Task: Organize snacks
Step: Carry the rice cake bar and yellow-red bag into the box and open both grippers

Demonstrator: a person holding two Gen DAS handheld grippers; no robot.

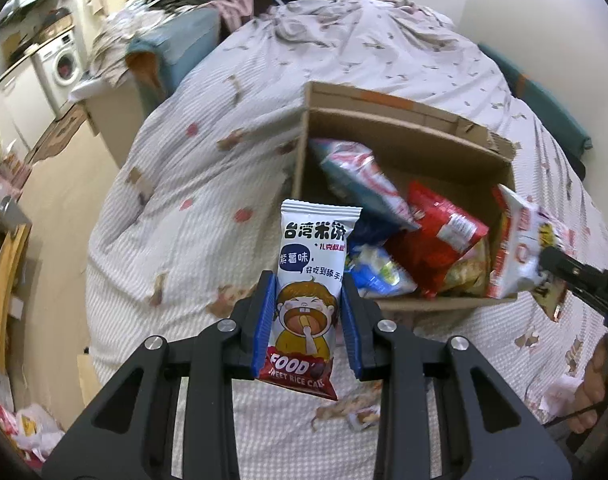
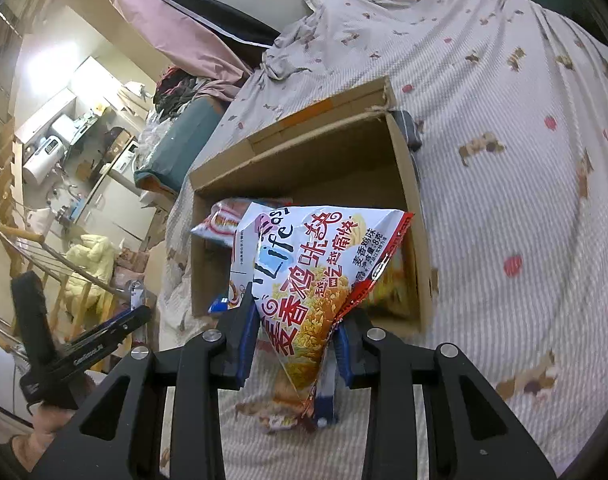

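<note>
Snacks (image 1: 309, 300) between both grippers' fingers (image 1: 264, 320)

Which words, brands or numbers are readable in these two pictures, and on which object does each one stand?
"台湾米饼", "紫薯味", "FOOD", "SWEET RICE CA..." (cut off): rice cake packet in the left gripper.
"Life", "香鸡味", "越吃越痛快", "麦香鸡味": chicken snack bag in the right gripper.
Small white brand text on the other gripper's body in the right wrist view: too blurred.
Packets inside the cardboard box: print unreadable.
</note>
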